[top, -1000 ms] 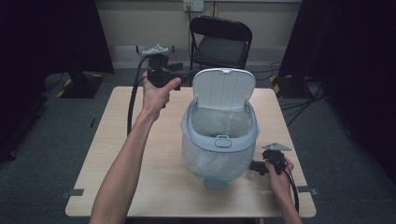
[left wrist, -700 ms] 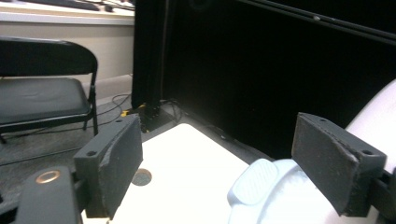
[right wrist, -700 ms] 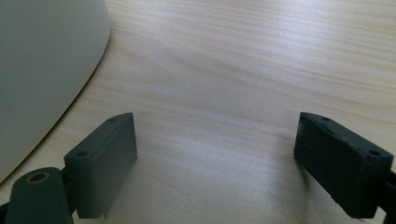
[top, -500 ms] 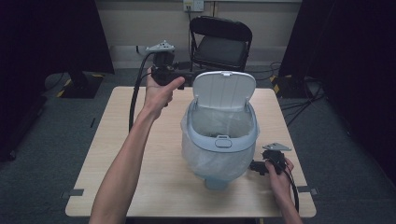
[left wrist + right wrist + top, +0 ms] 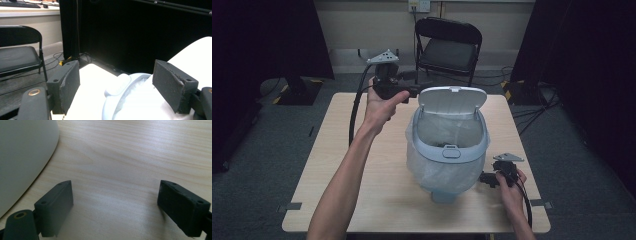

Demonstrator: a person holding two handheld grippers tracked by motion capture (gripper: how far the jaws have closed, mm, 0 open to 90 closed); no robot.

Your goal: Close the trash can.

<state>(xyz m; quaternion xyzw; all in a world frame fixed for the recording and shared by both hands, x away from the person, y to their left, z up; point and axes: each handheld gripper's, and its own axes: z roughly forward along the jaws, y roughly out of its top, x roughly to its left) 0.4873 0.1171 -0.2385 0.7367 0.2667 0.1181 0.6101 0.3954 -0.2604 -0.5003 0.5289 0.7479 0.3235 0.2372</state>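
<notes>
The right gripper [image 5: 486, 178] rests on the desk [image 5: 337, 165] near the bin [image 5: 447, 150] with fingers apart, and farther back the left gripper [image 5: 416, 91], fingers wide and just narrowing, is by the raised lid [image 5: 452, 98].

High view: above near table [image 5: 362, 200] edge, facing forward-down. Left gripper view: close behind bin [image 5: 120, 100] lid, level. Right gripper view: close above tabletop; bin shared.

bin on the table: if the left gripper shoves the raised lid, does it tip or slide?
Bin looks like thin, light plastic holding only a bag liner, so it would probably slide. Its foot looks narrower than the rim, so a high push on the lid may tip it.
</notes>
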